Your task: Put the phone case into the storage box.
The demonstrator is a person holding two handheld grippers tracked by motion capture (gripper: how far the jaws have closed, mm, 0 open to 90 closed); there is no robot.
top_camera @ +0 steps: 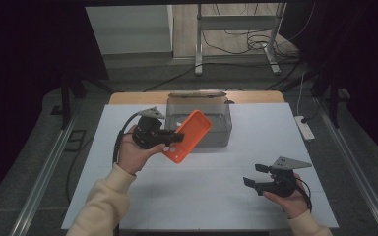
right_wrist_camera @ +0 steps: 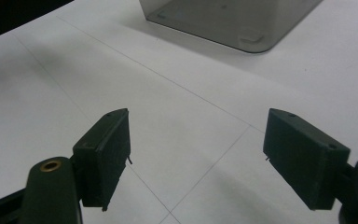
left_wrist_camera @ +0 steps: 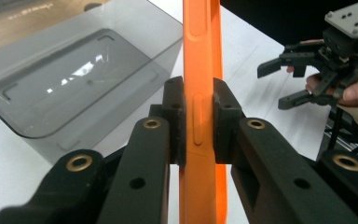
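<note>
At 10 o'clock above the surface (top_camera: 202,196), an orange phone case (top_camera: 187,136) is clamped edgewise by the left hand-held gripper (top_camera: 173,137); judged light, flexible, best pinched mid-edge. Right hand-held gripper (top_camera: 256,181) is held apart, empty, at 4 o'clock.

We cannot read any words, numbers or signs here. The orange phone case (top_camera: 187,136) has no letters on it that we can see. The clear grey box (top_camera: 211,120) and the white table (top_camera: 211,187) look plain too, with no label or brand.
</note>
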